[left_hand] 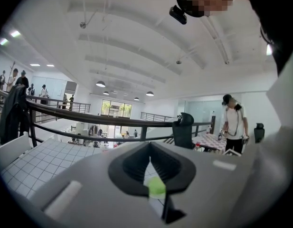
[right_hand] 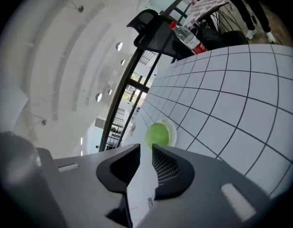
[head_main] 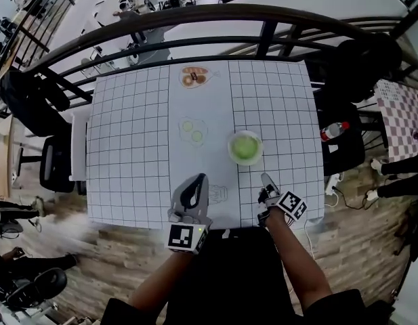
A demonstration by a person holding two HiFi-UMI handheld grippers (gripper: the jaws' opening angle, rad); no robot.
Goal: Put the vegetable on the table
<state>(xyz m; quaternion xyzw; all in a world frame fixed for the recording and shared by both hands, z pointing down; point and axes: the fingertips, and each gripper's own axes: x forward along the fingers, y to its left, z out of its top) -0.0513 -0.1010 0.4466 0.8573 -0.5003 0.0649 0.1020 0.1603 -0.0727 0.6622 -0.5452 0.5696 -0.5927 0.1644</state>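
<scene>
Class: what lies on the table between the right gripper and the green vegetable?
Only bare cloth lies between the right gripper and the vegetable. The head view and the right gripper view both show it.

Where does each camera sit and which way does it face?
Head view: on the head, steeply down at the table; shows forearms, left gripper, right gripper.
Left gripper view: on that gripper, toward the railing; shut jaws show.
Right gripper view: on that gripper, toward the vegetable; open jaws show.
Head and right gripper views share the vegetable.
</scene>
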